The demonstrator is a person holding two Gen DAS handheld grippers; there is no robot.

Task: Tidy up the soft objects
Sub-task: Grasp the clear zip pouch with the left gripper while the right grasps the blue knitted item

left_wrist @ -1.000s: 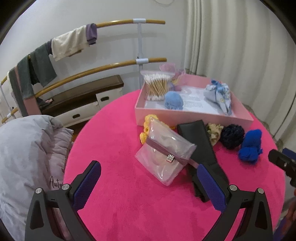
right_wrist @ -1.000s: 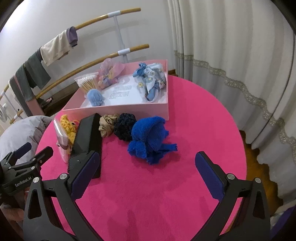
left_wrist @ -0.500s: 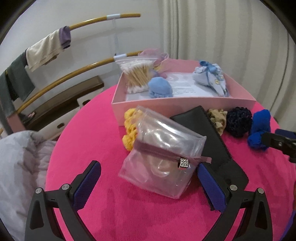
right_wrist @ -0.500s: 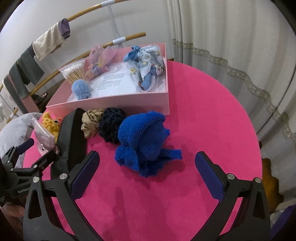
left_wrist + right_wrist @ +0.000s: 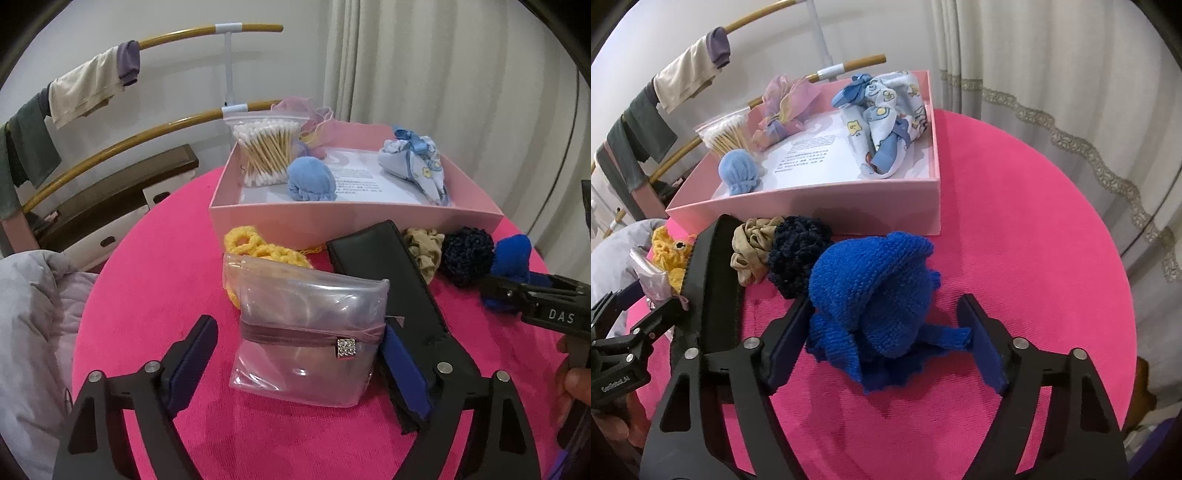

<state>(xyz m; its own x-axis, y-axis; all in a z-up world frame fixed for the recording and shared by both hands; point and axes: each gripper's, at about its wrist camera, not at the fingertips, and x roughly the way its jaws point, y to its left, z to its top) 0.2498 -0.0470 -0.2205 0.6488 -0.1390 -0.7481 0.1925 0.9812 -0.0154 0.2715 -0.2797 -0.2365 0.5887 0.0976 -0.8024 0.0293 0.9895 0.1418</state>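
My left gripper (image 5: pixel 295 354) is open, its fingers on either side of a clear plastic pouch (image 5: pixel 306 332) with a mauve band, on the pink table. My right gripper (image 5: pixel 886 332) is open, its fingers on either side of a royal-blue knitted piece (image 5: pixel 875 295). Behind these lie a yellow crochet piece (image 5: pixel 258 251), a black case (image 5: pixel 391 280), a tan scrunchie (image 5: pixel 750 251) and a dark navy knitted ball (image 5: pixel 798 254). A pink box (image 5: pixel 849 203) holds a light-blue ball (image 5: pixel 310 181), cotton swabs (image 5: pixel 266 151), a printed cloth (image 5: pixel 886 122) and a pastel scrunchie (image 5: pixel 783 107).
The round table (image 5: pixel 1015 221) has a pink cover and drops off at the right near a curtain (image 5: pixel 1052 55). A wooden rail rack (image 5: pixel 110 70) with hung clothes stands at the back left. A grey quilted garment (image 5: pixel 33 332) lies at the left edge.
Both grippers have moved forward and down. The left one now has the clear pouch between its fingers, the right one the blue knitted piece. Both stay open.
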